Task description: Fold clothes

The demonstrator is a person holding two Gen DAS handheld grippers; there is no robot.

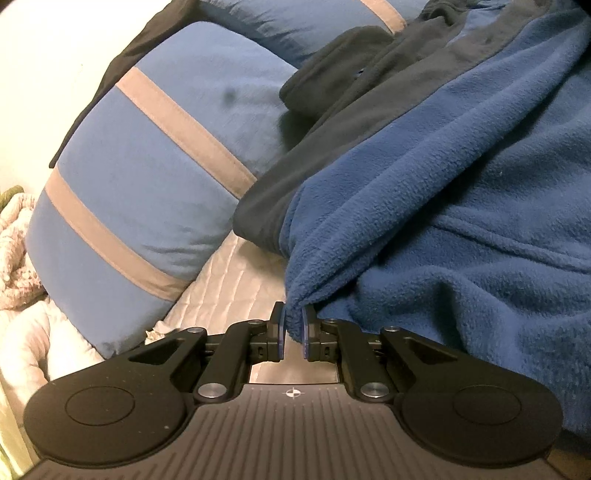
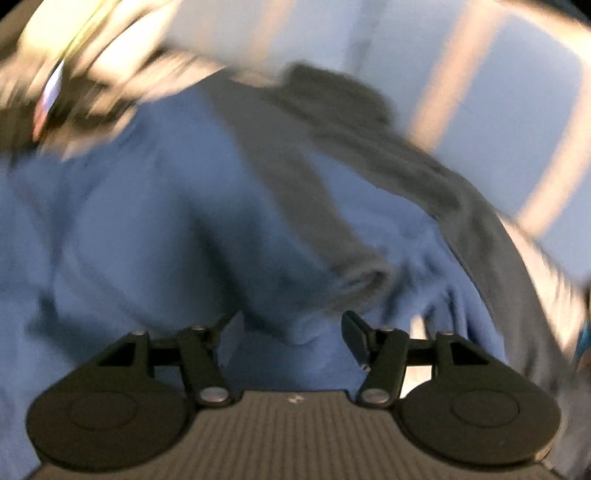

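Note:
A blue fleece jacket (image 1: 443,192) with dark grey panels (image 1: 332,122) lies bunched on a bed. My left gripper (image 1: 293,325) is shut on a pinched fold at the fleece's lower edge and holds it just above the quilt. The right wrist view is motion-blurred. There the same blue fleece (image 2: 147,229) fills the view, with a dark grey sleeve (image 2: 314,221) draped across it. My right gripper (image 2: 288,328) is open, its fingers wide apart over the fleece, with nothing between them.
A blue pillow with grey stripes (image 1: 147,177) leans at the left, a second one (image 1: 314,22) behind it. A pale quilted bedspread (image 1: 229,291) shows under the fleece. Knitted and pale fabric (image 1: 18,240) lies at far left. Blurred striped pillows (image 2: 498,92) are at upper right.

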